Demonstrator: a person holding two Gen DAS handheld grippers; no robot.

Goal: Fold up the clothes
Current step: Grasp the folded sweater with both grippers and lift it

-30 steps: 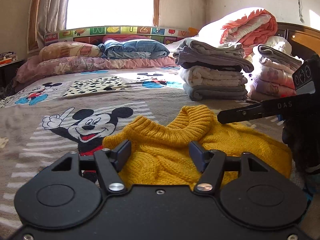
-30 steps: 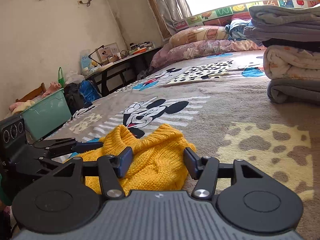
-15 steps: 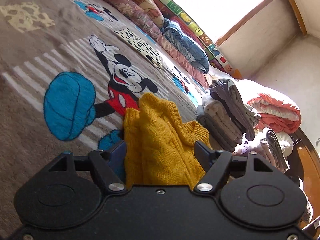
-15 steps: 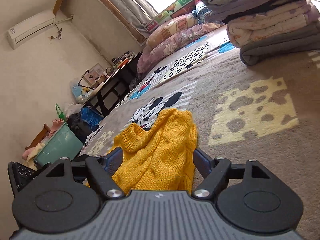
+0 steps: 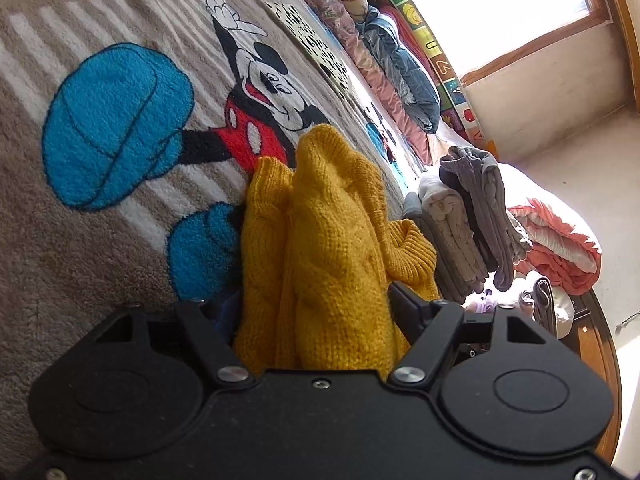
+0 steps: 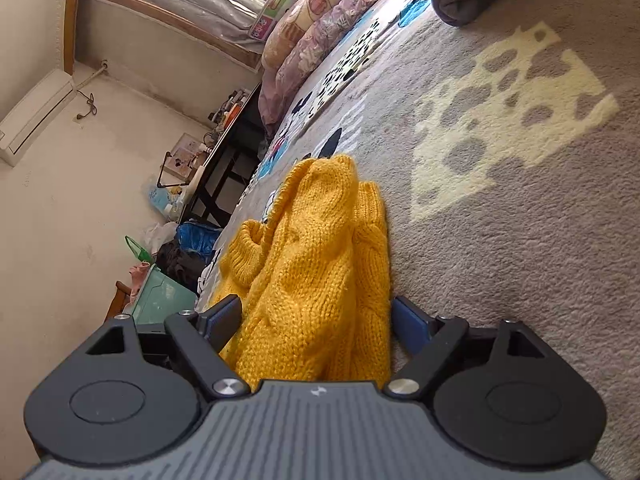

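While the left-wrist view is tilted hard, the left gripper (image 5: 316, 312) sits with its jaws spread and a bunch of yellow sweater (image 5: 320, 240) filling the gap between them. Whether the fingers actually press the knit, cannot tell; left finger mostly hidden behind the cloth. The sweater is bunched into upright folds, ribbed collar (image 5: 412, 252) hanging off to the right side. It lies on the blanket (image 5: 80, 248), over the cartoon mouse print (image 5: 256, 92), just beside the blue shoe patches. Behind it a stack of folded clothes (image 5: 464, 216) stands, with an orange-and-white quilt (image 5: 556, 244) past that. Pillows (image 5: 400, 64) line the bed's far edge under a bright window (image 5: 500, 4).

Right-wrist view, also tilted: the right gripper (image 6: 316, 320) has its jaws apart too, sweater (image 6: 316, 264) packed between the blue-padded fingers (image 6: 224, 318). Grip contact not clear here either. Knit rises in a ridge ahead of the gripper, collar (image 6: 244, 252) drooping left. It rests on the grey blanket (image 6: 520, 260), near a cream spotted patch (image 6: 508, 116). Left of the bed: a dark desk (image 6: 228, 160), a green bin (image 6: 160, 300), bags on the floor. An air conditioner (image 6: 32, 116) is on the wall.
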